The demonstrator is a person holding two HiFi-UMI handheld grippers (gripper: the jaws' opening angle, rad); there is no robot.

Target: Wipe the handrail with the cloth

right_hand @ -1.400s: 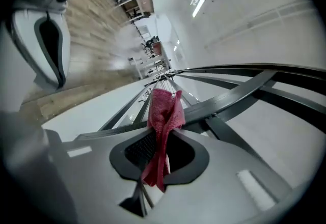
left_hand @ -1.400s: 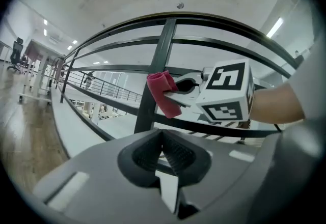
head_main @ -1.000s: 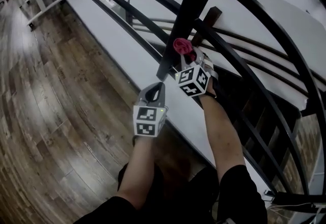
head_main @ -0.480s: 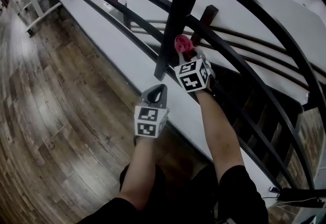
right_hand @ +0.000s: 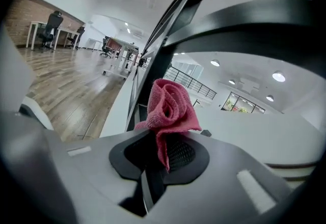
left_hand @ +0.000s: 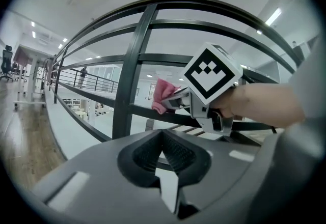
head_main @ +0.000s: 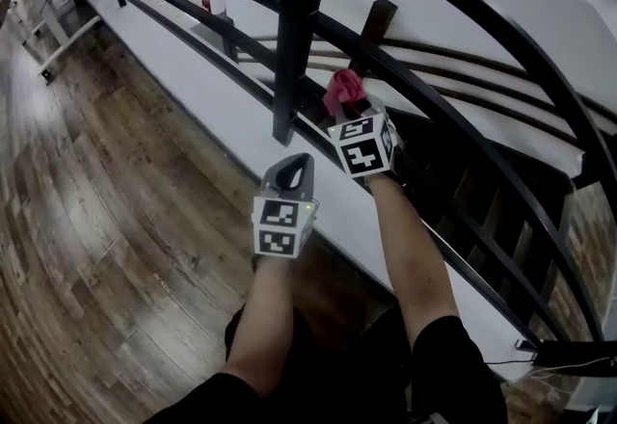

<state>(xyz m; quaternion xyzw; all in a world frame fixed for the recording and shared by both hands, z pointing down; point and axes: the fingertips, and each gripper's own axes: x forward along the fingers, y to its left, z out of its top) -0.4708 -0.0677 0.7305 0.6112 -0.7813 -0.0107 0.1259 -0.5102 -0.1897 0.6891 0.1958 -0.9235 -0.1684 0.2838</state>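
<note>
A crumpled pink cloth [head_main: 342,88] is held in my right gripper [head_main: 353,111], whose jaws are shut on its lower fold. In the right gripper view the cloth [right_hand: 168,102] bunches up above the gripper [right_hand: 163,154]. It presses against a middle rail [head_main: 453,116] of the black railing [left_hand: 204,26], just right of a vertical post [head_main: 294,27]. In the left gripper view the cloth [left_hand: 163,95] rests on top of that rail. My left gripper [head_main: 294,170] hovers lower left of it, away from the rail, shut with nothing between its jaws [left_hand: 163,152].
A white ledge [head_main: 202,90] runs under the railing, with wooden floor [head_main: 87,172] to its left. Stair treads [head_main: 501,220] drop away behind the rails on the right. Desks and chairs stand far back along the floor.
My right gripper has slid the cloth along the rail, away from the vertical post, and the gap to the post has grown. The left gripper has barely moved.
</note>
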